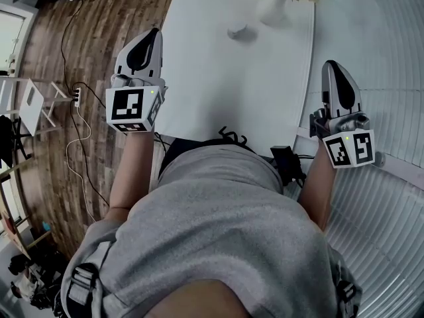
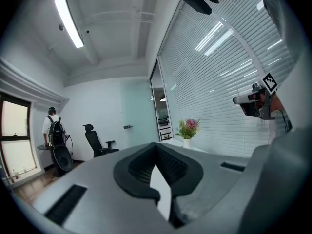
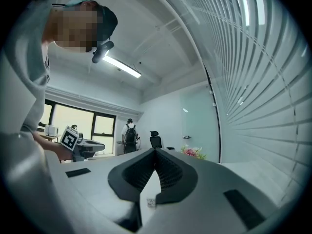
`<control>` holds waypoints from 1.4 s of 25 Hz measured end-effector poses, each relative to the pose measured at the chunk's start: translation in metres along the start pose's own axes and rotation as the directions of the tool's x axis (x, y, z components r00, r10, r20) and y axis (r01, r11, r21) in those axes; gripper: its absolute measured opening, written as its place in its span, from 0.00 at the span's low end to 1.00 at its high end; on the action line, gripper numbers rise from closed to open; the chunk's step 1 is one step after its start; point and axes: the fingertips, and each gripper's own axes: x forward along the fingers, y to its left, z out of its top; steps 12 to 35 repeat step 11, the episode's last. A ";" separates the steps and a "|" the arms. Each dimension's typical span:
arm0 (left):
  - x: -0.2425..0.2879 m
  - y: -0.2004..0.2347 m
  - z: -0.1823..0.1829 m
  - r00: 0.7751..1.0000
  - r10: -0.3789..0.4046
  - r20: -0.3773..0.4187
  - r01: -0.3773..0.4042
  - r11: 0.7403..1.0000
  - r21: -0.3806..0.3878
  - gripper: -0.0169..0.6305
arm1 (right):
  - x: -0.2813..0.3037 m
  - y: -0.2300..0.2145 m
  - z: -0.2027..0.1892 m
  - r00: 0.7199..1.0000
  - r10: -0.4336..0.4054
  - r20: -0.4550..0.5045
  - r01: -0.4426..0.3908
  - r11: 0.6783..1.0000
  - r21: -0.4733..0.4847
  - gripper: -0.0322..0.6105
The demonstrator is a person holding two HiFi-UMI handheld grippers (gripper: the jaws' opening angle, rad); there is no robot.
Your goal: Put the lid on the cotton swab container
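1. Left gripper [image 1: 151, 38]: you hold it about level, beyond the near left edge of the white table [image 1: 218, 91]. Its own view shows the jaws pressed together with nothing between them [image 2: 157, 149].
2. Right gripper [image 1: 332, 68]: you hold it about level, off the table's right side, next to the window blinds. Its jaws also meet at the tips and carry nothing [image 3: 156, 152].
3. Cotton swab container [image 1: 237, 30]: I take the small pale round item on the table to be this. It lies well ahead of both grippers, nearer the left gripper's line and to the inner side of the right one. It sits just beside the white flower vase [image 1: 273, 8].
4. Lid: the container is too small in the head view to tell whether a lid is on it. No loose lid shows on the visible part of the table.
5. Step in hand, as a judgement: neither gripper is working on anything. That fits a lid already seated with both hands clear. It equally fits a lid lying out of view and still to be fetched.
6. Next move: if the lid is off, you would need to find it, then make a long forward reach with the jaws parted. If it is on, nothing remains to do.
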 end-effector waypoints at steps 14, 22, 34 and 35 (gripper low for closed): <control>-0.007 0.003 0.002 1.000 0.013 0.002 -0.013 1.000 -0.006 0.04 | 0.003 0.005 0.007 1.000 0.002 0.014 -0.002 1.000 -0.004 0.09; -0.007 0.003 0.002 1.000 0.013 0.002 -0.013 1.000 -0.006 0.04 | 0.003 0.005 0.007 1.000 0.002 0.014 -0.002 1.000 -0.004 0.09; -0.007 0.003 0.002 1.000 0.013 0.002 -0.013 1.000 -0.006 0.04 | 0.003 0.005 0.007 1.000 0.002 0.014 -0.002 1.000 -0.004 0.09; -0.007 0.003 0.002 1.000 0.013 0.002 -0.013 1.000 -0.006 0.04 | 0.003 0.005 0.007 1.000 0.002 0.014 -0.002 1.000 -0.004 0.09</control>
